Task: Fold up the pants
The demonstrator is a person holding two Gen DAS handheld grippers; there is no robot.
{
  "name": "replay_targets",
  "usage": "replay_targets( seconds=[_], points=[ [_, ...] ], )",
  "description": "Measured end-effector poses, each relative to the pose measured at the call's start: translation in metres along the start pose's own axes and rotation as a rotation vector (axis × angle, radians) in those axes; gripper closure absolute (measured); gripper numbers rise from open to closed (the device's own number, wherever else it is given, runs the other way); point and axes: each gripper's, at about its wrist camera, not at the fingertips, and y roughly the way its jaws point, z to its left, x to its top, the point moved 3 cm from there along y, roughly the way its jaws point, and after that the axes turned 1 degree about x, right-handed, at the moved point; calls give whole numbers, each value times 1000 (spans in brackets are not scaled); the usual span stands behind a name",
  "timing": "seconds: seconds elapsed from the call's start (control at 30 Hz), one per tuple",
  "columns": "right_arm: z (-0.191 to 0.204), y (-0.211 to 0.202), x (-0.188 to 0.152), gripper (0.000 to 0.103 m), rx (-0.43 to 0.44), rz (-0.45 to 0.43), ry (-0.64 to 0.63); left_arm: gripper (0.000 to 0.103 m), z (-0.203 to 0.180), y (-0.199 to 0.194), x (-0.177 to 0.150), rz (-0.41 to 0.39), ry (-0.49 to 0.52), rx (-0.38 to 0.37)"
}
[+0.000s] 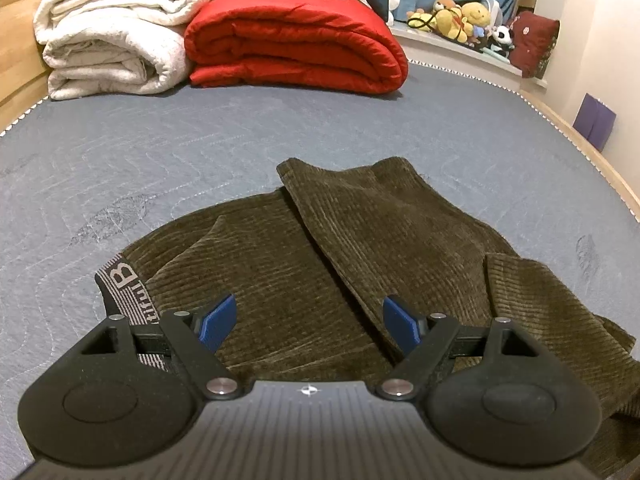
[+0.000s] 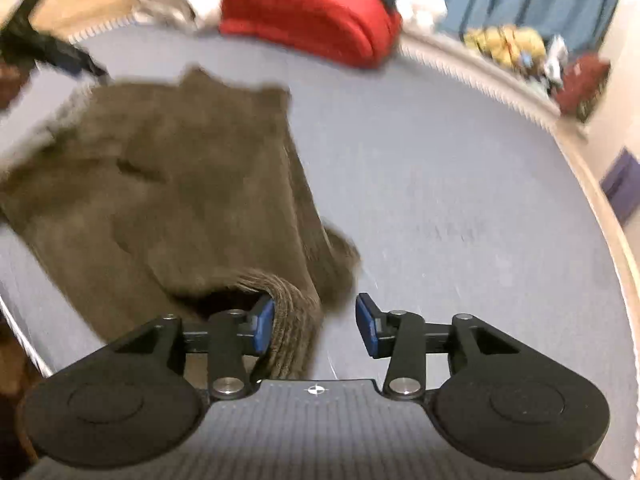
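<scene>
Corduroy pants (image 1: 320, 248) laid part-folded on mattress (image 1: 160, 160) | left gripper (image 1: 308, 324) jaws wide, empty | right gripper (image 2: 315, 322) jaws parted, fabric fold between, ungripped

Both wrist cameras are looking down, close over the pants (image 1: 320, 248) (right view blurred), sharing the bed (image 1: 160, 152) and red quilt (image 1: 296, 40).

My left gripper (image 1: 308, 322) and right gripper (image 2: 315, 326) look alike: matte black linkage arms, silver pivot screws, blue finger pads, ribbed grey body
</scene>
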Motion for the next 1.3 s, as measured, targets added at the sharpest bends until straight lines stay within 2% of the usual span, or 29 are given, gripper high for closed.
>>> replay_targets(
  seconds=[0.13, 0.23, 0.3, 0.43, 0.57, 0.73, 0.8, 0.83, 0.87, 0.97, 1.3],
  points=[
    [42, 9, 39, 55, 86, -105, -94, 19, 1, 4, 1, 8, -9, 11],
    [71, 20, 60, 47, 159, -142, -104, 18, 1, 7, 1, 12, -6, 14],
    [101, 37, 62, 46, 194, -111, -175, 18, 1, 9, 1, 18, -2, 17],
    [152, 83, 50, 46, 194, 9, -354, 18, -1, 13, 0, 29, 3, 17],
    [168, 115, 33, 45, 170, 88, -408, 18, -4, 13, -1, 32, 10, 8],
    [176, 131, 23, 45, 164, 99, -415, 18, -2, 15, -1, 37, 2, 9],
    [175, 133, 25, 50, 165, 97, -410, 18, -1, 16, 0, 39, -2, 12],
    [175, 131, 25, 56, 167, 97, -403, 18, -1, 17, 1, 41, -4, 13],
    [175, 132, 27, 71, 175, 104, -395, 18, -1, 17, 1, 42, -4, 13],
    [172, 130, 33, 83, 198, 110, -380, 18, -3, 16, 0, 41, 2, 10],
    [162, 108, 42, 89, 168, 59, -360, 18, -3, 17, -2, 45, 7, 18]
  ],
)
